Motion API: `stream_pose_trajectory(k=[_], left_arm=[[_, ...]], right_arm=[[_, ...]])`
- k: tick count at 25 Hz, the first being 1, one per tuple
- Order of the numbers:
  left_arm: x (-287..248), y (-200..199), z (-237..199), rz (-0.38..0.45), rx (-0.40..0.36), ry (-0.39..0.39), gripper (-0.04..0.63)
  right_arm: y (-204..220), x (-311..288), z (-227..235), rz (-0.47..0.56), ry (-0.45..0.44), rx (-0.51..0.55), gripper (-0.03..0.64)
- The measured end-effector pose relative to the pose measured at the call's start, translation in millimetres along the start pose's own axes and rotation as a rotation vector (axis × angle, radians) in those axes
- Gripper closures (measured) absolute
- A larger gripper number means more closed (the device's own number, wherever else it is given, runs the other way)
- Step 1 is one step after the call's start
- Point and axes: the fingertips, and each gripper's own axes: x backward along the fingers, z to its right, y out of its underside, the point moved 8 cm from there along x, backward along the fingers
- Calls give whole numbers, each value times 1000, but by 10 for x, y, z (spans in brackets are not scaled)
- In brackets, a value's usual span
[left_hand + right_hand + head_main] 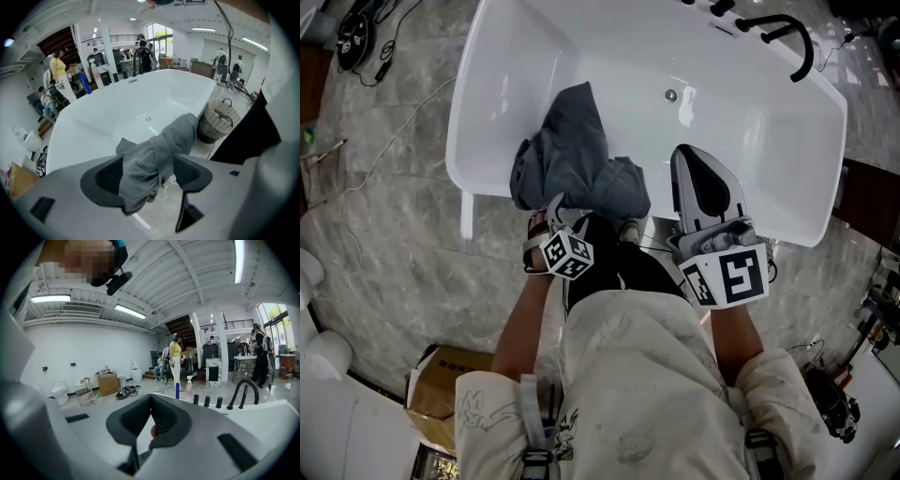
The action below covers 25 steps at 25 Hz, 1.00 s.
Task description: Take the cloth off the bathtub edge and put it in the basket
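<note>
A grey-blue cloth [577, 159] hangs over the near edge of the white bathtub [750, 141]. My left gripper [570, 208] points steeply down at the cloth's lower folds. In the left gripper view its jaws stand wide open, with the cloth [150, 164] bunched between the pads. The cloth lies against the left pad and is clear of the right one. A dark and pale ribbed basket [218, 119] stands on the floor past the tub's end. My right gripper [686, 155] hovers over the tub rim to the right, and its jaws [151, 401] are shut on nothing.
A black faucet [787, 37] arches over the tub's far rim. Cables [384, 56] trail on the marble floor at the left. A cardboard box [441, 380] sits by my left leg. People [58, 70] stand beyond the tub.
</note>
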Motion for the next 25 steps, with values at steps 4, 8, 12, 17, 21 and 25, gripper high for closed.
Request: stream_pose_trajectory(k=[4, 8, 12, 17, 21, 25], left_arm=[[-227, 88, 8, -69, -63, 11, 268], [-411, 145, -26, -116, -118, 9, 264], [-584, 193, -84, -146, -152, 31, 264], [-711, 194, -114, -161, -193, 59, 259], [-764, 207, -86, -178, -238, 44, 256], [-768, 213, -93, -181, -270, 27, 257]], right_arm=[[59, 2, 16, -15, 7, 5, 629], [108, -11, 28, -32, 18, 5, 629], [148, -34, 37, -46, 28, 13, 629], [153, -54, 71, -54, 39, 20, 629], [153, -59, 48, -60, 40, 18, 629], [146, -75, 38, -53, 42, 13, 629]])
